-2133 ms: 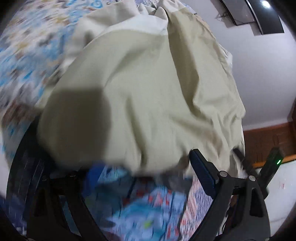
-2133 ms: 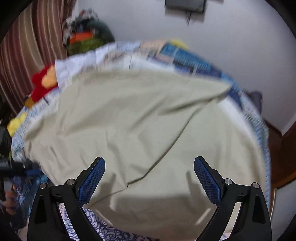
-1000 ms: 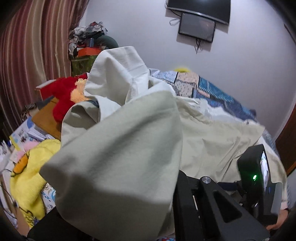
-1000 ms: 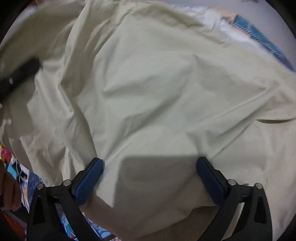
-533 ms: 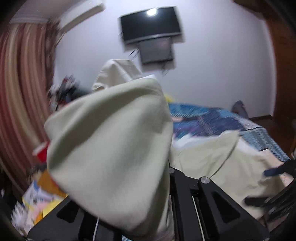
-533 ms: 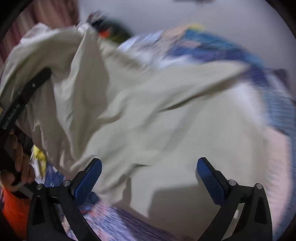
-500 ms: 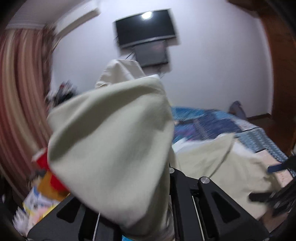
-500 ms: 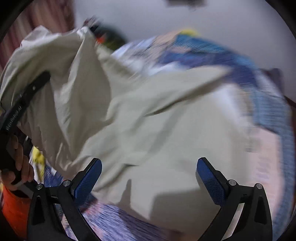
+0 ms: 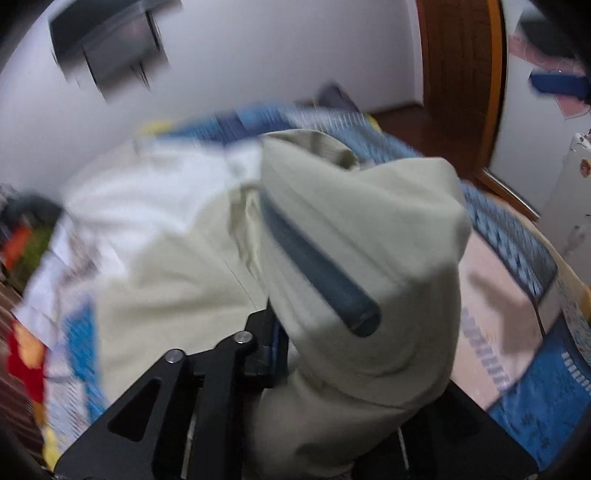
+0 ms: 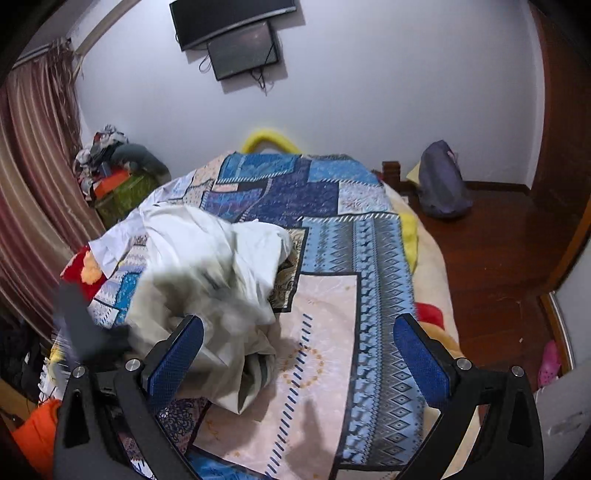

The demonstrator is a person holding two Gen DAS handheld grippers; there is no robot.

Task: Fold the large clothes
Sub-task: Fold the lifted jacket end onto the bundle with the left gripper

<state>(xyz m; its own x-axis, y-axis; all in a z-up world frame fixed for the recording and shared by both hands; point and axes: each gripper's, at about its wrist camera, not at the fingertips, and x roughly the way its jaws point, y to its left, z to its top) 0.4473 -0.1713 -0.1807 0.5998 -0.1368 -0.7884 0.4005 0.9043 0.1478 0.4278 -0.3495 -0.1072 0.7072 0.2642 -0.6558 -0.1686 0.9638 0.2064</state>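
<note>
A large pale beige garment lies crumpled in a heap on the left half of the bed. My left gripper is shut on a bunch of this cloth, which drapes over its fingers and hides the tips. In the right wrist view the left gripper shows as a blurred dark shape at the heap's left edge. My right gripper is open and empty above the bed's near end, to the right of the heap.
The bed carries a blue patchwork quilt. A wall TV hangs behind. Curtains and a clothes pile stand left. A grey bag sits on the wooden floor at right.
The right gripper has pulled back and up, off the garment. The spread cloth has collapsed into a heap on the bed's left. The left gripper swung right, still clamped on the cloth.
</note>
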